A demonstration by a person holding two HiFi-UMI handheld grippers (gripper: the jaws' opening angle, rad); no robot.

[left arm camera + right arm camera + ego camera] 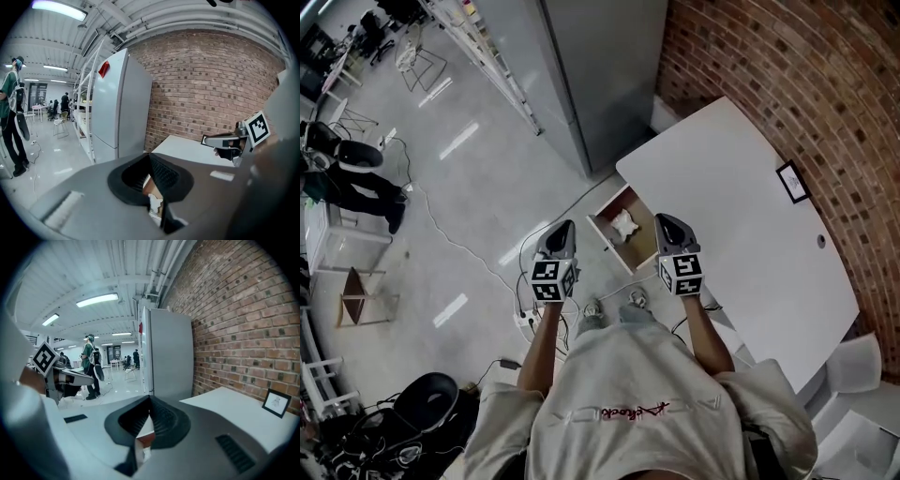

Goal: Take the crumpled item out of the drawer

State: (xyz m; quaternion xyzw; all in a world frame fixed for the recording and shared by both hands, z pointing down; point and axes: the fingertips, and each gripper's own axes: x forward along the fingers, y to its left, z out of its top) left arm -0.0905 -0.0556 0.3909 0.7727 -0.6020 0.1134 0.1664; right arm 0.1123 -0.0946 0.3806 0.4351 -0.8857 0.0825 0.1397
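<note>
White crumpled item (624,225) lies untouched in the open drawer (641,251), so this looks like the approach: left gripper (563,228) and right gripper (667,221), both closed and empty, must open one pair of jaws and descend.

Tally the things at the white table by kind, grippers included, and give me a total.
White table: 1
Open drawer: 1
Crumpled item: 1
Picture frame: 1
Grippers, left gripper and right gripper: 2
Total: 6
</note>
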